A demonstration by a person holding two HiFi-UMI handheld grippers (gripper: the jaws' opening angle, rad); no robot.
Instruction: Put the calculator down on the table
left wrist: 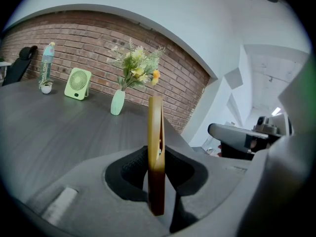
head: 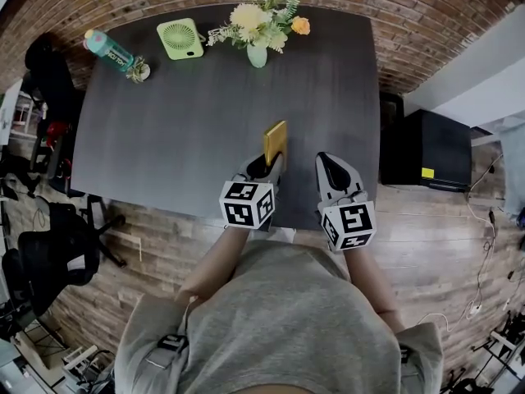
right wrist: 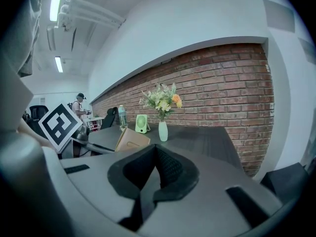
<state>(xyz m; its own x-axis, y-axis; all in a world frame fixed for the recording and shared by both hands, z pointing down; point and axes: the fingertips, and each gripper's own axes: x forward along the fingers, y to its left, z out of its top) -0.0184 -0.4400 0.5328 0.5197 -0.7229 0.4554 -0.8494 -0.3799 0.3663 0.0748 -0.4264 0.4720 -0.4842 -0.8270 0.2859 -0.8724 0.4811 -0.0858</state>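
Lower centre of the head view: the person's grey-shirted torso, both forearms extended up-frame. The left gripper [head: 267,167] is clamped on the calculator [head: 276,140]. In the left gripper view, both pads press on its lower end and the yellow body stands edge-on and upright between them. The calculator projects beyond the jaws over the near edge of the dark table [head: 180,130]. Contact with the tabletop cannot be confirmed.

The right gripper [head: 330,167] is just right of it, apart from it, jaws together with nothing between them.

Middle of the table: bare.

Far edge, top of the frame, left to right:
- a teal bottle [head: 107,48] lying over
- a small pot [head: 139,71]
- a green fan [head: 180,38]
- a vase of flowers [head: 257,53]

Right of the table: a black cabinet [head: 433,148].
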